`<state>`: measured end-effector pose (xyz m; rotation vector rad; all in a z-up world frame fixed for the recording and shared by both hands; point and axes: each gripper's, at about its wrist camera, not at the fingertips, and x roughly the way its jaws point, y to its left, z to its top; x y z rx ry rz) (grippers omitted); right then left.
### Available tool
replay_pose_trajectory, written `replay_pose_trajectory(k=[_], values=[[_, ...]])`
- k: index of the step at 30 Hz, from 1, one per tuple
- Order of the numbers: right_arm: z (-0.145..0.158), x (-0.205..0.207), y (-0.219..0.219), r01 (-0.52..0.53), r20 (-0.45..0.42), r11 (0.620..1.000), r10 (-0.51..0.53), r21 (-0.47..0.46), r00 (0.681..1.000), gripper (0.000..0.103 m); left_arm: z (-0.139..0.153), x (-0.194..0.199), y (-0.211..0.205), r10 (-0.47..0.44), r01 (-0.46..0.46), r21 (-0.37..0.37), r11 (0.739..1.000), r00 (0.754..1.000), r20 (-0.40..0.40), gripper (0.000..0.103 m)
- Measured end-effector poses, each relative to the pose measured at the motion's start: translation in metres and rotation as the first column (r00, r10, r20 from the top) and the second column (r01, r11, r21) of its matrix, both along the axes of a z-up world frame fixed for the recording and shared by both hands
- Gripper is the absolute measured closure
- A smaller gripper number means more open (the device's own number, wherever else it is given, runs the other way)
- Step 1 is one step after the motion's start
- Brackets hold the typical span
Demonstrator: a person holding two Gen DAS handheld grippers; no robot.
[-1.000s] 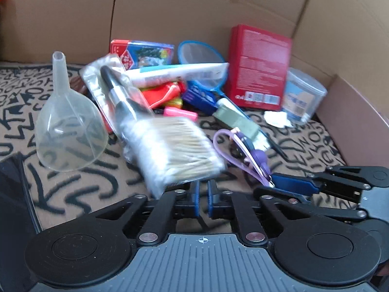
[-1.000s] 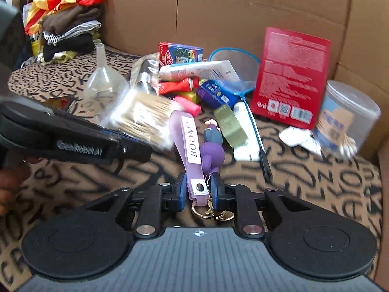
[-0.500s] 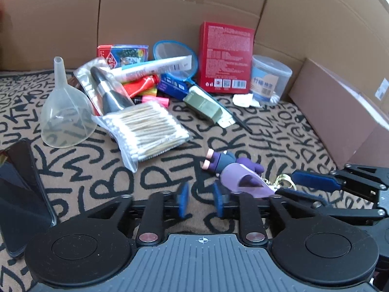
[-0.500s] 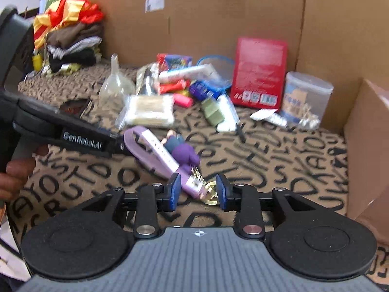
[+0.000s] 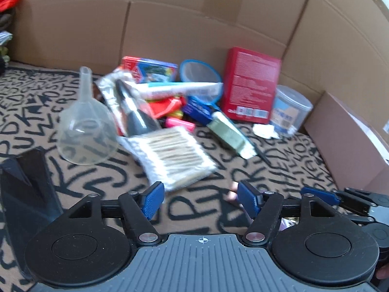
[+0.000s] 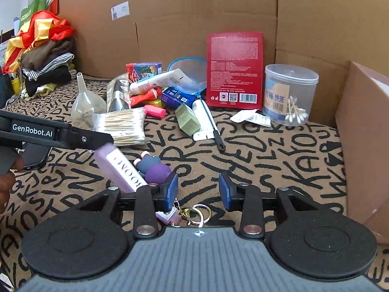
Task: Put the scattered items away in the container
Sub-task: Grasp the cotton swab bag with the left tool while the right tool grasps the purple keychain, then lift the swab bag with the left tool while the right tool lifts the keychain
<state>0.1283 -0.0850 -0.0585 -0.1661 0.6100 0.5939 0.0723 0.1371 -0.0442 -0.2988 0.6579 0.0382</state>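
Note:
My left gripper (image 5: 200, 196) hovers over the lettered cloth with its jaws opening and nothing between them. Just beyond its fingertips lies the clear bag of cotton swabs (image 5: 175, 155), flat on the cloth and free. My right gripper (image 6: 198, 191) is opening too. The purple keychain strap (image 6: 121, 168) and its small figurine (image 6: 153, 168) rest on the cloth by the left finger, partly hidden under it. The key rings (image 6: 197, 214) lie low in the gap, and neither pad presses them. The left gripper's arm (image 6: 60, 133) crosses the right wrist view on the left.
Against the cardboard wall (image 6: 194, 12) lie a clear funnel (image 5: 85, 131), a red box (image 6: 234, 70), a tub of cotton swabs (image 6: 289, 95), tubes, a blue net and small packets. A phone (image 5: 22, 189) is at left, a cardboard box (image 6: 364, 133) at right, folded clothes (image 6: 41, 56) at far left.
The left gripper let go of the swab bag, which now lies on the cloth. The right gripper released the purple strap. Both grippers drew back and opened wider.

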Motion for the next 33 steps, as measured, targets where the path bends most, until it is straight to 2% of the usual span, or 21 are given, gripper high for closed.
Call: replay_pose_trajectory(k=[3, 6, 9, 11, 12, 14, 15, 16, 18, 20, 21, 22, 23, 24, 28, 33], values=[[0.000, 0.003, 0.007, -0.016, 0.006, 1.000, 0.016, -0.012, 1.000, 0.060, 0.000, 0.009, 0.010, 0.023, -0.023, 0.017, 1.000, 1.000, -0.002, 0.023], [-0.001, 0.003, 0.011, -0.013, 0.016, 1.000, 0.013, -0.020, 1.000, 0.048, 0.002, 0.021, 0.020, 0.033, -0.033, 0.020, 0.999, 0.999, -0.002, 0.016], [-0.001, 0.001, 0.010, -0.009, 0.007, 1.000, 0.009, -0.016, 1.000, 0.040, -0.005, 0.037, 0.030, 0.046, -0.046, -0.009, 0.999, 0.998, -0.038, 0.016], [-0.001, -0.001, 0.008, -0.017, -0.009, 1.000, 0.017, 0.001, 1.000, 0.040, -0.013, 0.043, 0.035, 0.049, -0.052, -0.032, 0.998, 0.996, -0.071, 0.020], [-0.001, -0.003, 0.007, -0.027, -0.008, 1.000, 0.027, 0.008, 1.000, 0.040, -0.015, 0.043, 0.034, 0.045, -0.047, -0.023, 0.999, 0.997, -0.062, 0.021], [0.000, -0.006, 0.010, -0.050, 0.001, 0.999, 0.050, 0.001, 0.999, 0.040, -0.015, 0.043, 0.030, 0.035, -0.035, 0.004, 0.999, 0.998, -0.057, 0.027], [-0.001, -0.006, 0.013, -0.061, 0.001, 0.998, 0.061, -0.003, 0.998, 0.040, -0.015, 0.043, 0.028, 0.024, -0.024, 0.007, 1.000, 0.998, -0.057, 0.047], [-0.002, -0.005, 0.017, -0.072, -0.002, 0.997, 0.071, -0.007, 0.997, 0.041, -0.015, 0.044, 0.027, 0.016, -0.016, 0.006, 1.000, 0.998, -0.057, 0.053], [-0.004, -0.004, 0.024, -0.097, -0.010, 0.995, 0.097, -0.008, 0.995, 0.043, -0.015, 0.043, 0.024, 0.005, -0.005, 0.000, 1.000, 0.998, -0.058, 0.058], [-0.009, -0.003, 0.031, -0.126, -0.024, 0.992, 0.125, -0.009, 0.992, 0.051, -0.015, 0.042, 0.020, -0.002, 0.003, 0.009, 1.000, 0.998, -0.058, 0.061], [-0.011, -0.003, 0.033, -0.129, -0.030, 0.992, 0.129, -0.012, 0.991, 0.057, -0.015, 0.041, 0.017, -0.007, 0.008, 0.015, 1.000, 0.998, -0.057, 0.063], [-0.011, -0.004, 0.033, -0.123, -0.027, 0.992, 0.122, -0.020, 0.992, 0.067, -0.014, 0.039, 0.015, -0.012, 0.014, 0.021, 1.000, 0.998, -0.057, 0.065], [-0.010, -0.006, 0.033, -0.112, -0.025, 0.993, 0.111, -0.034, 0.994, 0.068, -0.014, 0.036, 0.013, -0.015, 0.017, 0.023, 1.000, 0.998, -0.057, 0.066], [-0.008, -0.007, 0.031, -0.097, -0.025, 0.994, 0.096, -0.046, 0.995, 0.074, -0.014, 0.034, 0.011, -0.016, 0.017, 0.020, 1.000, 0.998, -0.058, 0.068], [-0.002, -0.016, 0.017, -0.044, -0.026, 0.997, 0.042, -0.068, 0.999, 0.076, -0.014, 0.019, 0.007, -0.020, 0.021, 0.005, 1.000, 0.998, -0.061, 0.071], [0.003, -0.038, -0.002, -0.050, -0.032, 0.995, 0.047, -0.083, 0.998, 0.076, -0.014, -0.004, -0.002, -0.051, 0.051, -0.003, 0.999, 0.996, -0.068, 0.071]])
